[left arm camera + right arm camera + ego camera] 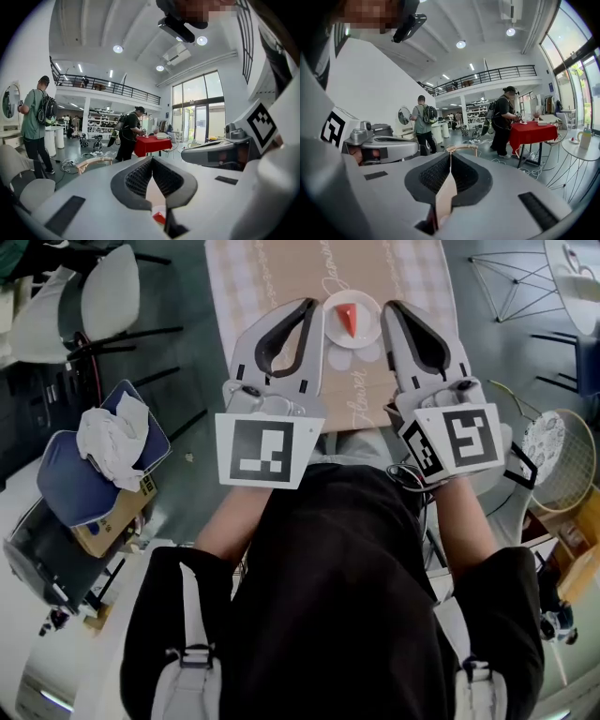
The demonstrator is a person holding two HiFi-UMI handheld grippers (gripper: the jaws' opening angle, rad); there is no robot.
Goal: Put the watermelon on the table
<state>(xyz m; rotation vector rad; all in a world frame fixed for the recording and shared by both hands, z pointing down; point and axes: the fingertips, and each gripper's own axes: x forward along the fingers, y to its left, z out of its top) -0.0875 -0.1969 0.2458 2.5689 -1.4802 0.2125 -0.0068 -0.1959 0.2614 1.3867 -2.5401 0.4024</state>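
Note:
A red wedge of watermelon (349, 320) lies on a small white plate (334, 332) on the beige-clothed table (281, 277) in the head view. My left gripper (313, 305) hangs just left of the plate and my right gripper (387, 307) just right of it, both above the table. Each has its jaws shut with nothing between them. In the left gripper view the tips (151, 160) meet, and the watermelon (159, 217) shows below through the gap behind them. The right gripper view shows its tips (450, 155) meeting too, with only beige table beneath.
A white chair (105, 296) stands left of the table, and a blue bag with white cloth (103, 451) lies on the floor. A wire rack (516, 282) and a round mesh object (562, 457) are to the right. Further back, people stand by a red-clothed table (532, 131).

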